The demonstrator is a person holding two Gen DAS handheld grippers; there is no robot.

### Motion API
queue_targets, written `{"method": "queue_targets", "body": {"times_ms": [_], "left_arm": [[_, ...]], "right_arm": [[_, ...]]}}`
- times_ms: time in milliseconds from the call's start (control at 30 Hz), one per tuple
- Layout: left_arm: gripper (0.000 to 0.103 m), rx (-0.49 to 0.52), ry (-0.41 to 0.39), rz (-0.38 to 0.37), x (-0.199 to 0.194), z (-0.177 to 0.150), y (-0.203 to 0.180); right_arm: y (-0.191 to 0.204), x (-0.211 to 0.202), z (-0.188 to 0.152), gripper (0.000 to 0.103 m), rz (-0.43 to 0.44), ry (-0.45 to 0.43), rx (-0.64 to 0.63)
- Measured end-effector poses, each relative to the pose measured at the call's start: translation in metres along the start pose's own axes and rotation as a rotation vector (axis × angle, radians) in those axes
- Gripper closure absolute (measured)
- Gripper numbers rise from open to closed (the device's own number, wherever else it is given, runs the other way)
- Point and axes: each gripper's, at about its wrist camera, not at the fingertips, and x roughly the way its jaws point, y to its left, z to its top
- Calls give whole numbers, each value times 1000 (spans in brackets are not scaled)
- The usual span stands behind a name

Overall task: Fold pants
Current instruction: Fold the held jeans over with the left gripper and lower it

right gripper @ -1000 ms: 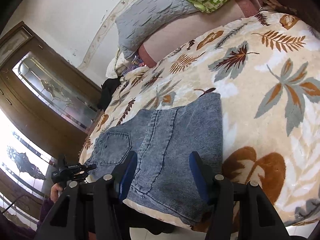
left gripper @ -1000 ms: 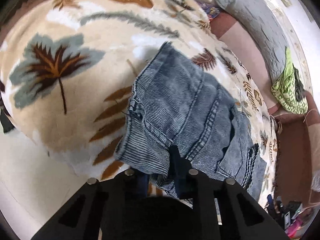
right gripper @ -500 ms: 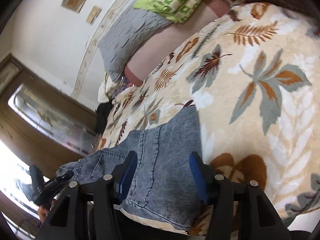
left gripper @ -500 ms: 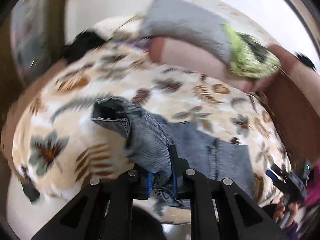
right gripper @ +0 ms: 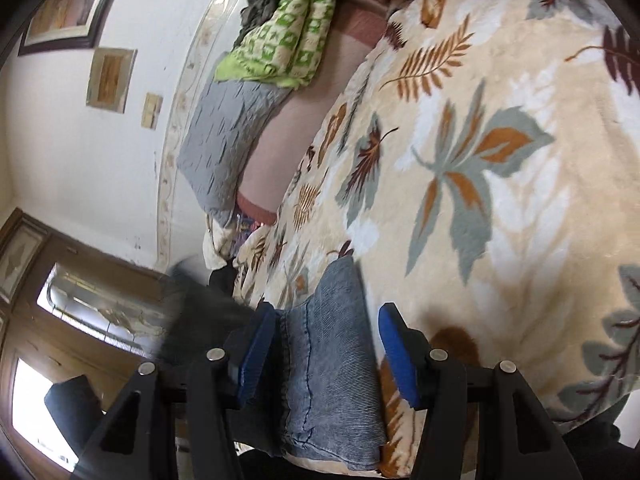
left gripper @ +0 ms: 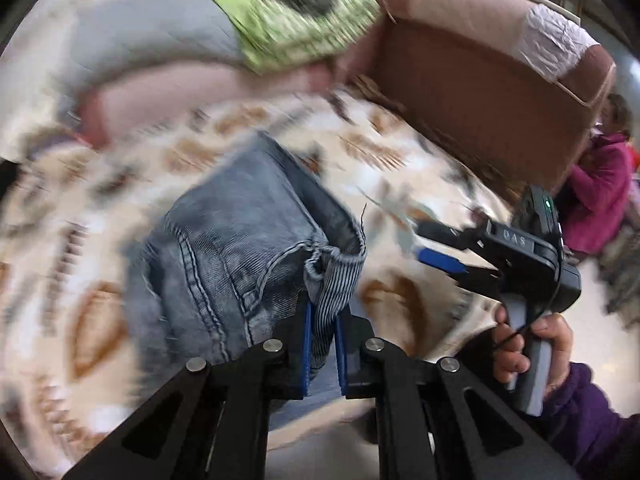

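Observation:
Blue denim pants (left gripper: 240, 240) lie on a leaf-patterned blanket (left gripper: 400, 300) on a bed. My left gripper (left gripper: 322, 344) is shut on a pinstriped edge of the pants and holds that part lifted and folded over; the view is blurred. My right gripper (right gripper: 328, 344) is open, its blue pads on either side of the folded pants (right gripper: 332, 360) near the bed's front edge, not clamping them. The right gripper also shows in the left wrist view (left gripper: 440, 258), held by a hand to the right of the pants.
A grey pillow (right gripper: 228, 136) and a green patterned cloth (right gripper: 288, 32) lie at the bed's head. A brown headboard (left gripper: 480, 92) and a person in pink (left gripper: 596, 196) are at the right. A wooden door (right gripper: 60, 320) stands at the left.
My left gripper has lifted the pants edge and swung it over towards the right gripper. The right gripper has stayed open and moved closer over the pants.

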Motion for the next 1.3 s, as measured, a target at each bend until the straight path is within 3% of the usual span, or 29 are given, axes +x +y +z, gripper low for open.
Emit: {"method": "queue_targets", "body": {"times_ms": [67, 133, 233, 300, 333, 567, 667, 767, 900, 1067, 1167, 1300], "left_arm": [[93, -85, 21, -47, 10, 1, 10], [92, -153, -16, -96, 0, 3, 28], [88, -159, -99, -32, -26, 7, 48], [73, -166, -133, 25, -40, 4, 63], [72, -179, -138, 58, -43, 0, 73], [72, -191, 37, 260, -1, -31, 106], [72, -172, 62, 291, 10, -39, 106], [71, -143, 69, 364, 11, -41, 113], [49, -121, 59, 401, 12, -40, 116], [49, -97, 111, 404, 38, -45, 117], [47, -82, 136, 425, 56, -51, 115], [36, -112, 160, 447, 63, -50, 122]], "right_arm": [[-1, -2, 1, 45, -5, -4, -3], [2, 0, 0, 45, -12, 5, -25], [10, 6, -2, 45, -31, 20, -69], [20, 16, -7, 45, -35, 46, -115], [25, 20, -10, 45, -42, 54, -137], [77, 65, -39, 45, -101, 142, -395], [105, 91, -45, 56, -164, 163, -511], [118, 117, -42, 59, -194, 191, -514], [119, 141, -44, 59, -242, 208, -506], [91, 170, -44, 61, -350, 297, -467], [79, 174, -42, 61, -331, 303, -448], [81, 173, -44, 61, -324, 298, -474]]}}
